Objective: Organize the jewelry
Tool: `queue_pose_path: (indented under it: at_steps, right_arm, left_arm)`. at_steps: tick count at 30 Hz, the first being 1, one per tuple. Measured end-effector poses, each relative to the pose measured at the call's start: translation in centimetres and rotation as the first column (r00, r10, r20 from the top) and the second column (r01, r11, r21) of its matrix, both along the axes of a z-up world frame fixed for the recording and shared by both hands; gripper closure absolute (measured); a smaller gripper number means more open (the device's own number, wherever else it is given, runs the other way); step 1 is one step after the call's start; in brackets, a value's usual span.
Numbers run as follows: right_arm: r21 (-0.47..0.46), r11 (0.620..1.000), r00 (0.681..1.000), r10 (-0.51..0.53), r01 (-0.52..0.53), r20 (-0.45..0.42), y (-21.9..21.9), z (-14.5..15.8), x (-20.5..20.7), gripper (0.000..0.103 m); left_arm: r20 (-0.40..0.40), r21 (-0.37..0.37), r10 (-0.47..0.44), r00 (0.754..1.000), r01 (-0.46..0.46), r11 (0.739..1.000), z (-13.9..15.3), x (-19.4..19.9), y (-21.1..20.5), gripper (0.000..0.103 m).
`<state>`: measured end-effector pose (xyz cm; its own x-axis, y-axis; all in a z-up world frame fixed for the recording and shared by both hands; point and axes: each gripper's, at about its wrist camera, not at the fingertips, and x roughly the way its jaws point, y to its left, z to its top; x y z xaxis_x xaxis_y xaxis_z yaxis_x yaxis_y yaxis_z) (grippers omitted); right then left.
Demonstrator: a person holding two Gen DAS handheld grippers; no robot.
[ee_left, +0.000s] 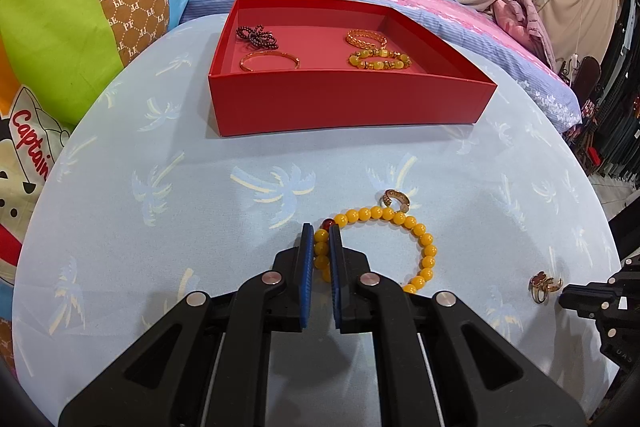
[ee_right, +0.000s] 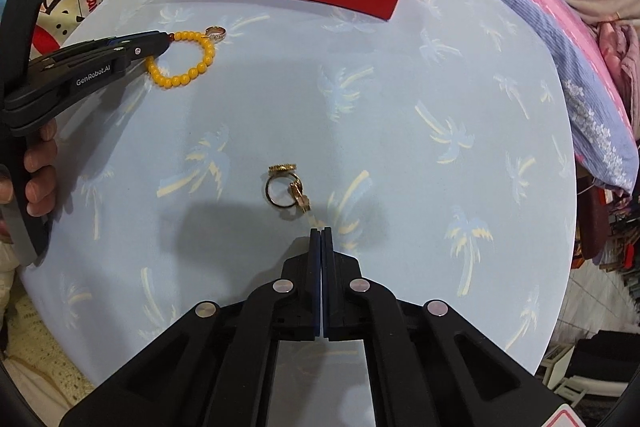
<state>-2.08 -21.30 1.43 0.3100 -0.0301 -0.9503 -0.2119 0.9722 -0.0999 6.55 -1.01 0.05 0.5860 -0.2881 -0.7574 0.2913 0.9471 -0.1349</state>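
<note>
Pinching the yellow bead bracelet (ee_left: 400, 239) near the red box (ee_left: 348, 103), the left gripper (ee_left: 321, 233) held it; the right gripper (ee_right: 321, 230) stood fully closed, empty, just short of two gold rings (ee_right: 286, 189).

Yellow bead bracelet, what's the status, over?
Left gripper shut on yellow bead bracelet, bracelet on the table. Right gripper shut, empty, short of the rings. Path to red box clear.
</note>
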Motion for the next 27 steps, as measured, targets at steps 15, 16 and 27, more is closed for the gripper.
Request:
queue_pose_path:
  at_steps: [15, 16, 27]
  right_arm:
    - [0.170, 0.985, 0.999, -0.042, 0.035, 0.035, -1.1, -0.4, 0.7, 0.086]
    - [0.175, 0.984, 0.998, -0.044, 0.036, 0.041, -1.1, -0.4, 0.8, 0.086]
    - [0.220, 0.975, 0.997, -0.026, 0.010, 0.069, -0.3, 0.5, 1.6, 0.098]
  left_arm:
    - [0.002, 0.004, 0.000, 1.000, 0.000, 1.000, 0.0, -0.1, -0.1, 0.095]
    - [0.002, 0.004, 0.000, 1.000, 0.000, 1.000, 0.0, -0.1, -0.1, 0.095]
    - [0.002, 0.003, 0.000, 1.000, 0.000, 1.000, 0.0, -0.1, -0.1, 0.095]
